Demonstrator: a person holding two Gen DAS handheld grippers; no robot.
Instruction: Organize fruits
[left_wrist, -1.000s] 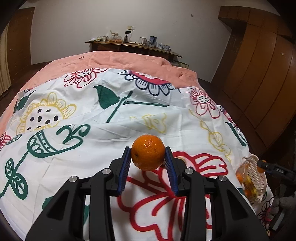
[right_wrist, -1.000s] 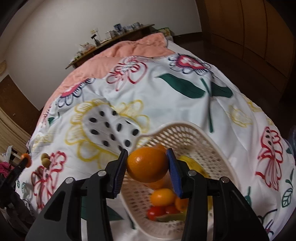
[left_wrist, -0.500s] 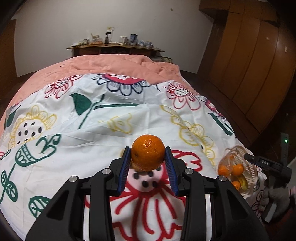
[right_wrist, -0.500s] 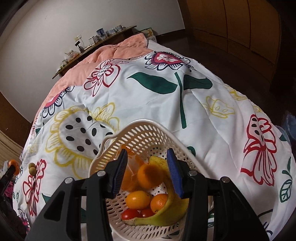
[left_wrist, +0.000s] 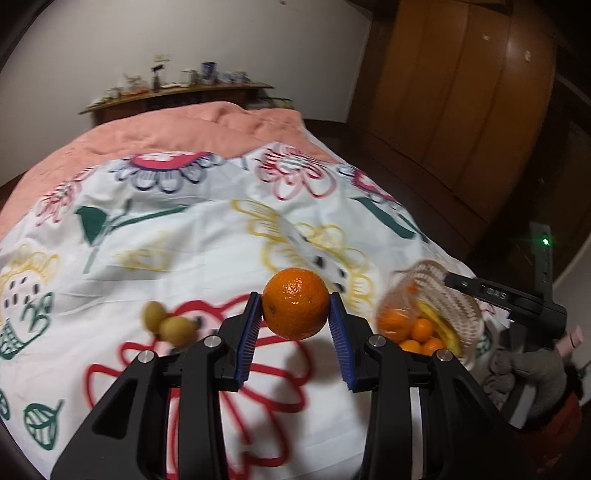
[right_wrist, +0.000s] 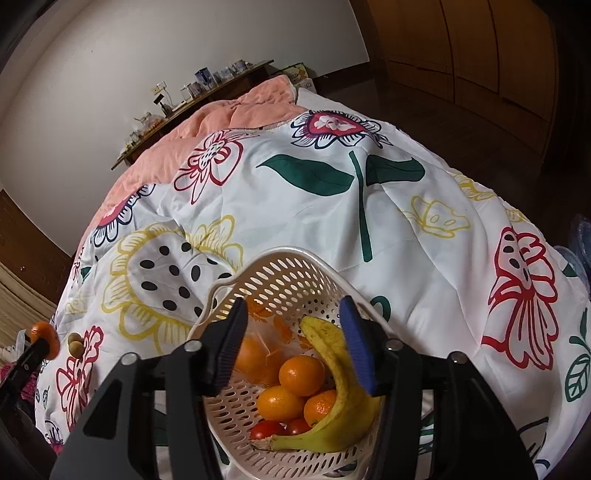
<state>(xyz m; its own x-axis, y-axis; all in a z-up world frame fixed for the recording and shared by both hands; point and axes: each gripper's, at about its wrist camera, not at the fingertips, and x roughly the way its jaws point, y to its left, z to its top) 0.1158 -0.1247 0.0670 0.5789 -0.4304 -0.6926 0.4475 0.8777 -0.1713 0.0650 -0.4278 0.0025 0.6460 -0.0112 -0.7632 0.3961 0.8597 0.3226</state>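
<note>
My left gripper is shut on an orange, held above the flowered bedspread. Two small yellow-green fruits lie on the cloth to its left. The white perforated basket sits to the right of the held orange, with the right gripper over it. In the right wrist view my right gripper hangs over the basket, its jaws opening with nothing between them. Below lie several oranges, a banana and red tomatoes. The left gripper's orange shows at the far left.
The bedspread covers a bed with a pink blanket at its far end. A wooden shelf with cups stands along the back wall. Wooden wardrobes rise beyond the bed's right edge. A grey gloved hand holds the right gripper.
The right gripper has let go of its orange, which now lies in the basket, and its jaws have widened. The left gripper has carried its orange rightward, closer to the basket.
</note>
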